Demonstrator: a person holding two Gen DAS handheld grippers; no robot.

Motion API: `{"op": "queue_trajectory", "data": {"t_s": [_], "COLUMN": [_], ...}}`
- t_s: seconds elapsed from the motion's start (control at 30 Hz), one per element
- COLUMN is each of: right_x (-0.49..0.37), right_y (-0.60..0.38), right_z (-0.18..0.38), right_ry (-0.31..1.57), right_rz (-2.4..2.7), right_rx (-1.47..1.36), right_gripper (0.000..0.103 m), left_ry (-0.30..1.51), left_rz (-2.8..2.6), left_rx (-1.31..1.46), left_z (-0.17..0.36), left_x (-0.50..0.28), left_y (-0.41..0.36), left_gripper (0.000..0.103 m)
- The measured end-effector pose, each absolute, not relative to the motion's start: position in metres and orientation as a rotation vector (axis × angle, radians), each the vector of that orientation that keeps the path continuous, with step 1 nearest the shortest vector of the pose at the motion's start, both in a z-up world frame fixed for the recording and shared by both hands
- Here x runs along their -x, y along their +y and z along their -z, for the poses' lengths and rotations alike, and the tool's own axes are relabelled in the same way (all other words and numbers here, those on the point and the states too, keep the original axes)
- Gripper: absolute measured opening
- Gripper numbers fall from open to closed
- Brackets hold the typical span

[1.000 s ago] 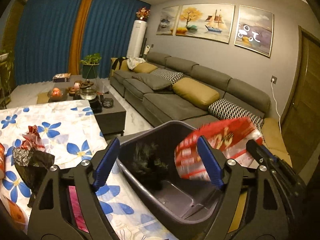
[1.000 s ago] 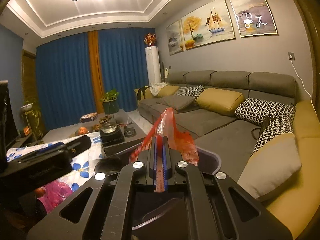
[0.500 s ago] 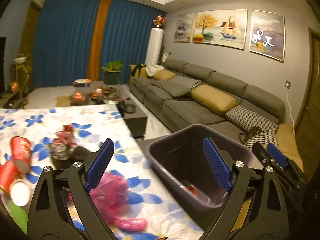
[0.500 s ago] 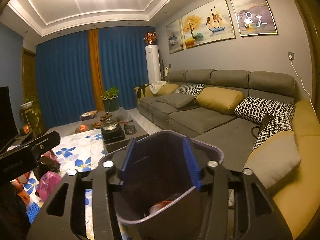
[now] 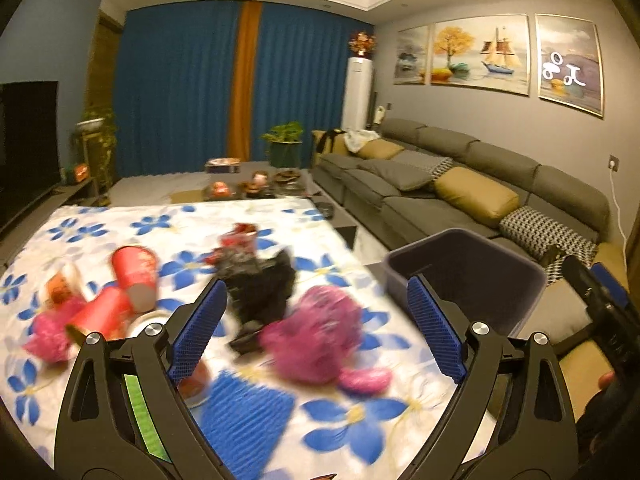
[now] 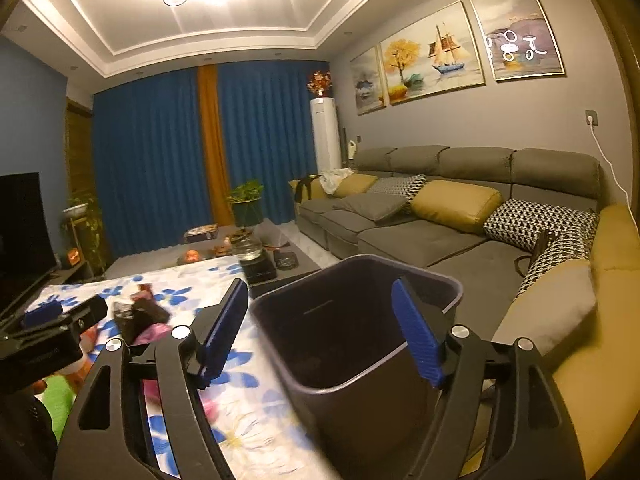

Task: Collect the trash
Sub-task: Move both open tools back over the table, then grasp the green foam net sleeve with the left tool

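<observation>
My left gripper point(image 5: 316, 328) is open and empty above the flowered table cloth point(image 5: 168, 224). Between and ahead of its fingers lie a crumpled pink wrapper point(image 5: 316, 340), a black crumpled bag point(image 5: 260, 280) and red paper cups point(image 5: 134, 272). A blue mesh piece point(image 5: 248, 416) lies close below. The dark grey bin point(image 5: 464, 276) stands off the table's right edge. My right gripper point(image 6: 320, 332) is open and empty, over the bin point(image 6: 352, 344), whose inside looks dark. The left gripper shows at the right wrist view's left edge point(image 6: 48, 332).
A grey sofa point(image 6: 420, 236) with yellow and patterned cushions runs along the right wall. A low coffee table point(image 5: 260, 184) with a kettle and fruit stands beyond the cloth. A television point(image 5: 24, 148) is at the left. Blue curtains point(image 5: 180, 92) hang at the back.
My right gripper has opened and dropped the red wrapper into the bin. My left gripper has swung left, away from the bin and over the trash on the cloth.
</observation>
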State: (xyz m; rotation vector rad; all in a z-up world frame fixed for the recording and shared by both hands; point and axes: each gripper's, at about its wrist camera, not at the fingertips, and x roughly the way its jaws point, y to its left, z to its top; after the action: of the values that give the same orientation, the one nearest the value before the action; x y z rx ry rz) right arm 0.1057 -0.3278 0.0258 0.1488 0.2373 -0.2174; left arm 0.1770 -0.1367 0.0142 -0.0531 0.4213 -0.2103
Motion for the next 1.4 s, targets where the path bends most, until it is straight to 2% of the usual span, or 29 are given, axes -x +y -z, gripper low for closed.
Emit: {"op": "queue_trajectory", "data": {"t_s": [0.73,1.07,1.4], "right_x": [-0.091,-0.103,-0.111], "right_y": [-0.197,-0.166,-0.162], "right_z": [0.004,0.009,0.01], "right_ry": [0.348,0.376,0.39], "right_rz": [-0.016,-0.073,-0.094], "right_rx": [-0.08,-0.048,-0.058], "right_gripper": [0.074,0.074,0.074], "left_ry": [0.526,0.578,0.729], "left_rz": [-0.075,-0.079,-0.051], "left_rx": [0.072,0.094,0.113], "left_z": [0.041,0.056,0.073], "left_x": [-0.119,-0.133,-0.166], "left_y": [0.019,0.029,0.026], "left_gripper": [0.09,0.09,0.087]}}
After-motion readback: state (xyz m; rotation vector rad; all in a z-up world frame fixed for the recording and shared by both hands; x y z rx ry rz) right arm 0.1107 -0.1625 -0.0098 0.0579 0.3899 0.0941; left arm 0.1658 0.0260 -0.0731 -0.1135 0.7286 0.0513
